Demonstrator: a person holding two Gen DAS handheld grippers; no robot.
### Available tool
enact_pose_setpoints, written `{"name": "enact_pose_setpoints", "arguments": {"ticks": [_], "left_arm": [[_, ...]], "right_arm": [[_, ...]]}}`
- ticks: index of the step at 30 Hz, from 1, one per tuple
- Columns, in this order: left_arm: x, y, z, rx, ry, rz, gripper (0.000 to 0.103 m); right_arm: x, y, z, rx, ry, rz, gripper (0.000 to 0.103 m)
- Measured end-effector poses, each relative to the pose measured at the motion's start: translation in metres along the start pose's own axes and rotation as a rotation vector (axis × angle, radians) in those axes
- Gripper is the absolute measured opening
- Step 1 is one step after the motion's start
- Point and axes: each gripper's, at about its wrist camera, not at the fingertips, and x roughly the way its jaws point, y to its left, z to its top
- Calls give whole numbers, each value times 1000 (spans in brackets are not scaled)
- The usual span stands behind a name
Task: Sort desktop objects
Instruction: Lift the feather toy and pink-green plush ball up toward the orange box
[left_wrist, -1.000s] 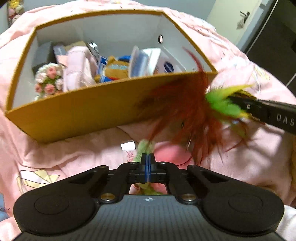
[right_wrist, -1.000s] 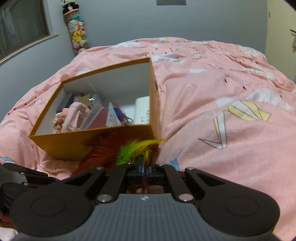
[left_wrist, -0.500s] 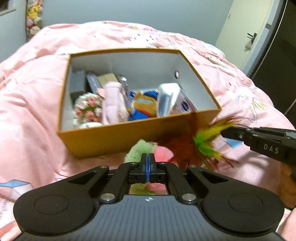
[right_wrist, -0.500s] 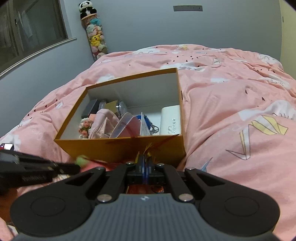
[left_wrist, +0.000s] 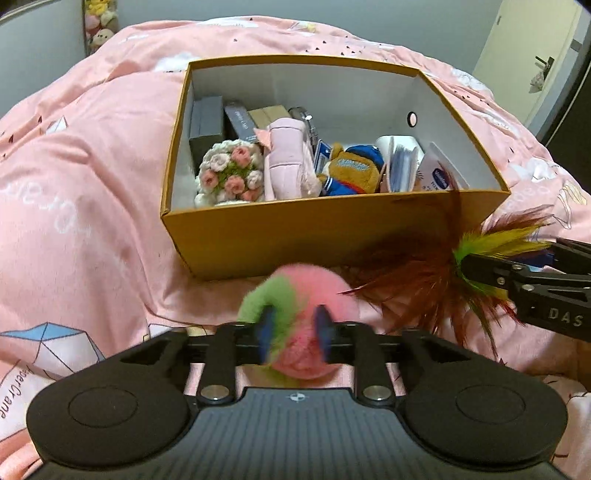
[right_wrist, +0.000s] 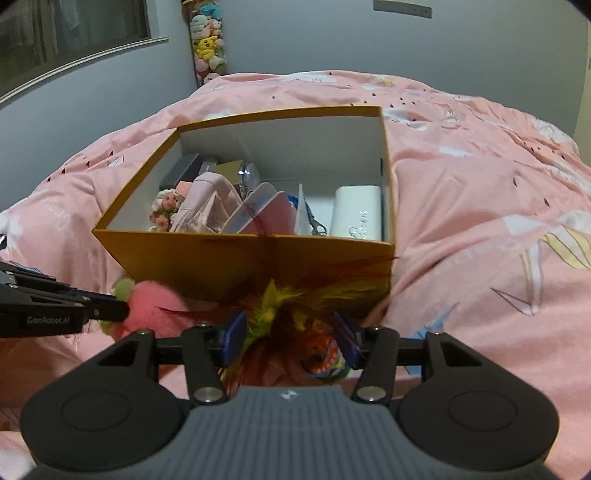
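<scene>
Both grippers have just been opening. The left gripper (left_wrist: 293, 334) stands part open around a pink-and-green pompom (left_wrist: 306, 295); the right gripper (right_wrist: 290, 334), wider, straddles a feather toy (right_wrist: 291, 306). The cardboard box (left_wrist: 295, 236) sits at twelve o'clock.

Pompom (left_wrist: 303, 314) and feathers (left_wrist: 424, 280) before box (left_wrist: 332, 236)

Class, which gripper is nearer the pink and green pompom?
Left. The left gripper has the pompom between its just-opened jaws; the right gripper is off beside it, around the feathers.
</scene>
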Motion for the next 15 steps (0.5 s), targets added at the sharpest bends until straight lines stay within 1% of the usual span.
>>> {"name": "enact_pose_setpoints", "arguments": {"ticks": [1,2,5,8,9,12,15], "left_arm": [[0,1,0,-4,-3,-5,57],[0,1,-1,-6,-8,-13,67],[6,-2,-2,12,-3,-39,70],[20,-3,-4,20,19,13,71],[25,-2,-5,18,32,20,71],[36,1,-6,-4,56,-8,71],[45,5,-7,-25,68,-20,71]], "right_arm": [[3,3,0,-12,-3,-2,55],[6,4,0,-21,-3,-5,55],[15,6,0,-27,11,-1,55],[24,4,-2,-11,29,-8,55],[27,2,-3,-2,34,-11,54],[33,-4,-6,27,47,-12,54],[41,-7,-10,47,54,-9,54]]}}
